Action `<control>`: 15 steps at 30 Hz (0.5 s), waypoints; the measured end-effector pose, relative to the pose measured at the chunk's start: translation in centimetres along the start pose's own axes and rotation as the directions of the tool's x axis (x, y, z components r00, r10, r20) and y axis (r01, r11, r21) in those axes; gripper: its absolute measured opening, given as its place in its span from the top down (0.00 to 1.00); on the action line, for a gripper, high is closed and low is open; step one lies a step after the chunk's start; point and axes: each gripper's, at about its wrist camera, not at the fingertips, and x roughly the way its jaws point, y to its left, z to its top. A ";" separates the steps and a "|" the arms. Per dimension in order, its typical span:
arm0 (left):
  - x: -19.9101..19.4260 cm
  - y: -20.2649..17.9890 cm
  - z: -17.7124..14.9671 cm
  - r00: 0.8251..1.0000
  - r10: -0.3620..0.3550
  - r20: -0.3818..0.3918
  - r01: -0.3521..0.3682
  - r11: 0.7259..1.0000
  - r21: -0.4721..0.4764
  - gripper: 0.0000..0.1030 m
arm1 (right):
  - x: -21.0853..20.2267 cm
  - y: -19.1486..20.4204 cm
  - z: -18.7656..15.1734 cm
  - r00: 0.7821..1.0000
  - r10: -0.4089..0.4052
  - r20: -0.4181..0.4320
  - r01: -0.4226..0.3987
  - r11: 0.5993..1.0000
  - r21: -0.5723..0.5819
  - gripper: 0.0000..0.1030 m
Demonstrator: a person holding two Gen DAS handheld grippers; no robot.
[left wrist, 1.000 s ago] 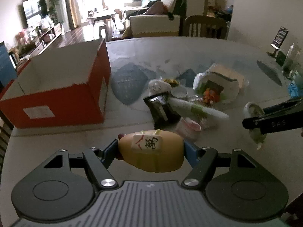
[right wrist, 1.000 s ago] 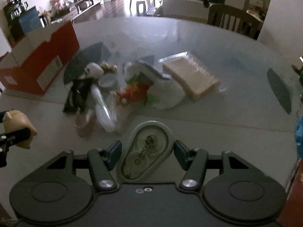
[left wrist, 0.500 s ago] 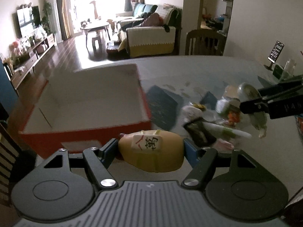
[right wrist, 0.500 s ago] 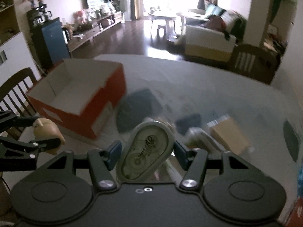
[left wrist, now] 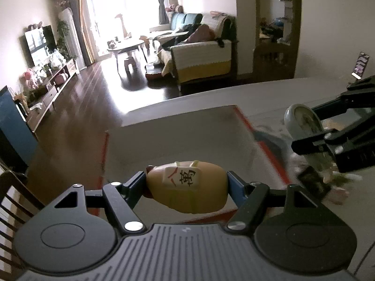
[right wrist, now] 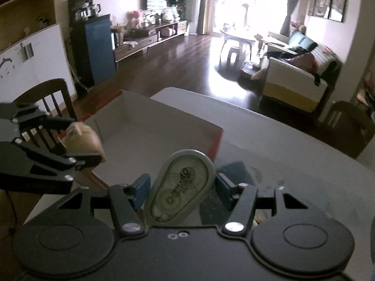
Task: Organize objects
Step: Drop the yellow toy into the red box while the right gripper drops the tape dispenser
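Grey tabletop (right wrist: 304, 164) carries an open red cardboard box (left wrist: 269, 152). Above it, the left gripper (left wrist: 186, 187) clamps a tan, soft-looking squishy toy (left wrist: 187, 189) across its middle; the right gripper (right wrist: 180, 187) pinches a light, rigid grey correction-tape dispenser (right wrist: 180, 187) by its flat sides.

Open box (left wrist: 178, 135) on table (left wrist: 293, 93), clutter (left wrist: 328, 182) to its right, sofa (left wrist: 201, 56) behind, chair (right wrist: 46, 93) left.

Daylight poured through the far windows (left wrist: 140, 7), overexposed to white, and glared off the dark wood floor (right wrist: 187, 63). The red box (left wrist: 178, 138) was smeared with motion blur (its edges especially). Fisheye curvature bent both frames, corners vignetted black.
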 end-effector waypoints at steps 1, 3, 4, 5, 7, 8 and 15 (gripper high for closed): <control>0.6 0.5 0.3 1.000 0.003 -0.005 -0.003 1.000 0.007 0.28 | 0.8 0.5 0.6 1.000 0.000 -0.004 0.000 1.000 -0.014 0.42; 1.9 1.7 0.8 1.000 0.005 -0.014 -0.005 1.000 0.011 0.28 | 1.9 1.3 1.3 1.000 0.000 -0.007 0.000 0.999 -0.037 0.42; 2.5 2.1 1.0 1.000 0.002 -0.022 -0.002 1.000 0.013 0.28 | 2.6 1.6 1.6 1.000 -0.001 -0.011 0.000 0.999 -0.048 0.42; 3.2 2.6 1.3 1.000 0.002 -0.030 -0.001 1.000 0.014 0.28 | 3.4 1.8 2.0 1.000 -0.005 -0.019 0.004 0.998 -0.058 0.42; 4.8 3.4 1.9 0.999 -0.005 -0.051 0.006 1.000 0.020 0.28 | 4.9 2.2 2.3 0.999 -0.001 -0.045 -0.002 0.998 -0.070 0.42; 5.7 3.8 2.1 0.998 -0.007 -0.061 0.008 1.000 0.020 0.28 | 5.8 2.4 2.4 0.998 0.004 -0.058 -0.009 0.996 -0.085 0.42; 11.8 4.5 2.4 0.986 -0.015 -0.168 0.023 0.999 0.044 0.28 | 11.5 3.8 2.6 0.987 0.019 -0.160 -0.043 0.989 -0.143 0.42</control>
